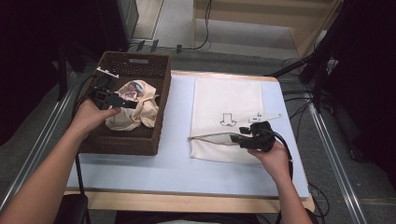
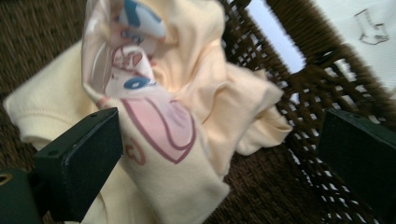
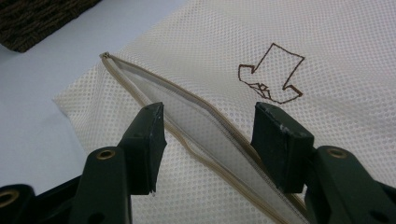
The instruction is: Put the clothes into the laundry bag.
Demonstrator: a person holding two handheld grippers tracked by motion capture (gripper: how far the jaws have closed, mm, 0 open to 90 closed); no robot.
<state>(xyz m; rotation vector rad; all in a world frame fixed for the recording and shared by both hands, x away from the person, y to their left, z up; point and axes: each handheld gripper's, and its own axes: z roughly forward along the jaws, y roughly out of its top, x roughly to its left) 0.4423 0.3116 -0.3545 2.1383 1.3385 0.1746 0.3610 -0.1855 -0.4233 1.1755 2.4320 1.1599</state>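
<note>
Fingers of both grippers gape: left (image 2: 210,158) around shirt (image 2: 187,116), right (image 3: 208,140) astride bag zipper (image 3: 196,116).

A lab or recording studio is showing here: cables (image 1: 299,100) are trailing at three o'clock, dark stands (image 1: 322,56) and metal floor rails (image 1: 334,158) are flanking the table (image 1: 177,163).

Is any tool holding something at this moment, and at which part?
Nothing is held: left tool is open around the crumpled garment; right tool is open astride the mesh bag zipper opening.
</note>
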